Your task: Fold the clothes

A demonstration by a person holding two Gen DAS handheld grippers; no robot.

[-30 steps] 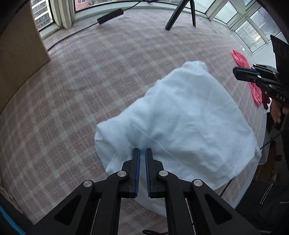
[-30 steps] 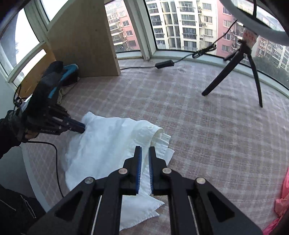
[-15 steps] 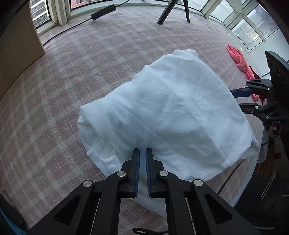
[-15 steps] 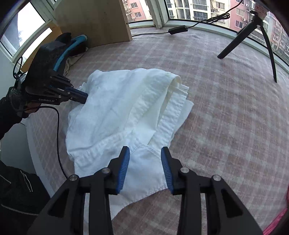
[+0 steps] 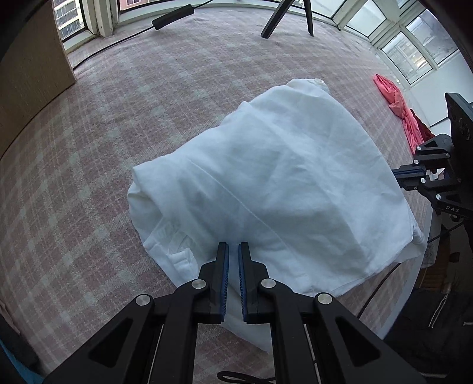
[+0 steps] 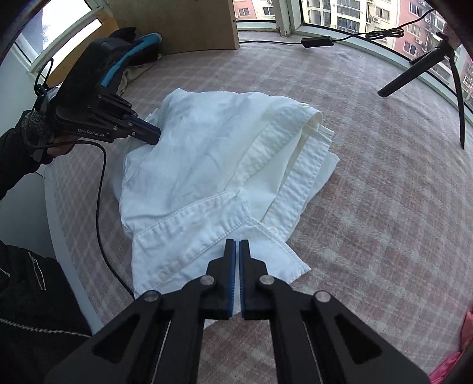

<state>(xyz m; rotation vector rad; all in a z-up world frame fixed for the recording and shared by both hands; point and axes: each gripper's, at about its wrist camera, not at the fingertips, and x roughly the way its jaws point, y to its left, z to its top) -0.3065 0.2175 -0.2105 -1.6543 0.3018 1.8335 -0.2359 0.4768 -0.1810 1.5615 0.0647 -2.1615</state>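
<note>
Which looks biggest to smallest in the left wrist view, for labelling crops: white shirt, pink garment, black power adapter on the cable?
1. White shirt, by far the largest.
2. Pink garment.
3. Black power adapter.
The last two look close in size; both lie far from the camera near the picture's edge, so their order is unsure.

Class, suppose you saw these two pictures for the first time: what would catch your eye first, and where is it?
A crumpled white shirt lies mid-frame on the pink checked cloth. The left gripper pinches its far-left edge and the right gripper has just closed on its near hem. A pink garment lies at the cloth's right edge.
</note>
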